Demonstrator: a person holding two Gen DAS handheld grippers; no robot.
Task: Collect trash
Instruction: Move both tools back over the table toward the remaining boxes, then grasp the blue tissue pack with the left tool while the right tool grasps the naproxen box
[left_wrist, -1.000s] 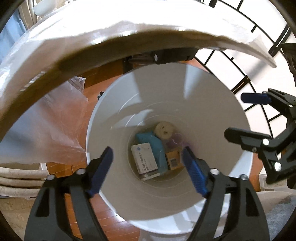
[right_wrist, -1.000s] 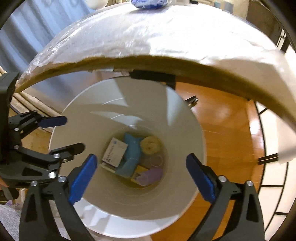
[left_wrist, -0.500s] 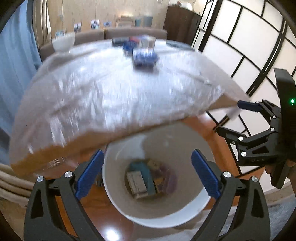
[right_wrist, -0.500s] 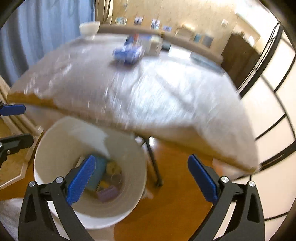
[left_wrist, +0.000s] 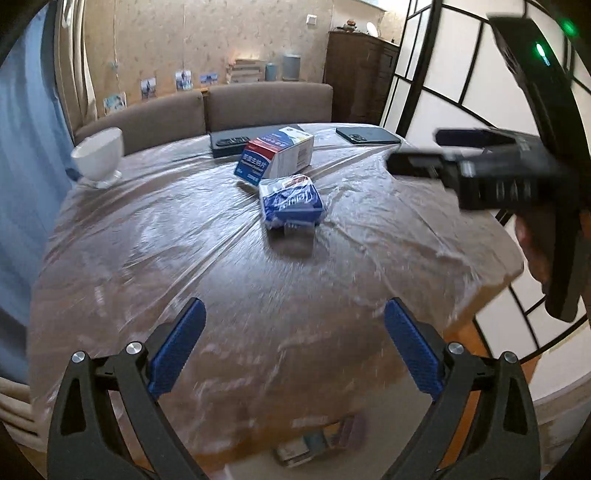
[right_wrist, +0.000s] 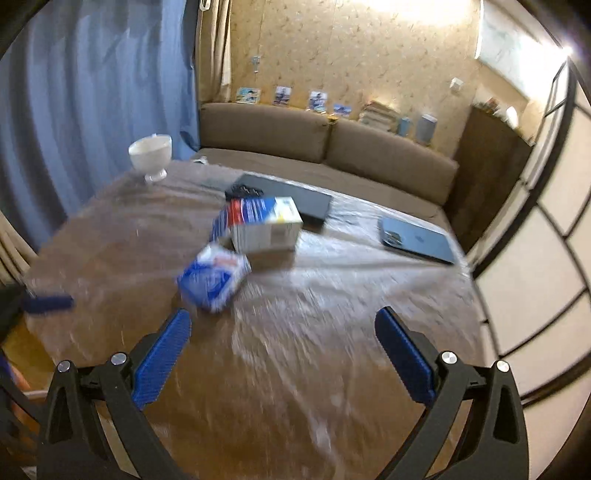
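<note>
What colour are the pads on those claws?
Blue, ridged pads on black arms. The left wrist view shows them best.

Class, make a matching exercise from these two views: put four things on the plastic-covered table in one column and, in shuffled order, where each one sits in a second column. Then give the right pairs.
Things:
1. white footed ceramic bowl
2. crumpled blue-and-white packet
3. blue smartphone lying face down
4. white-and-blue cardboard box

Places:
A. far right side of the table
B. far left corner
C. nearest the grippers, mid-table
D. just behind the packet, in front of the dark laptop

Pairs: 1-B, 2-C, 3-A, 4-D
</note>
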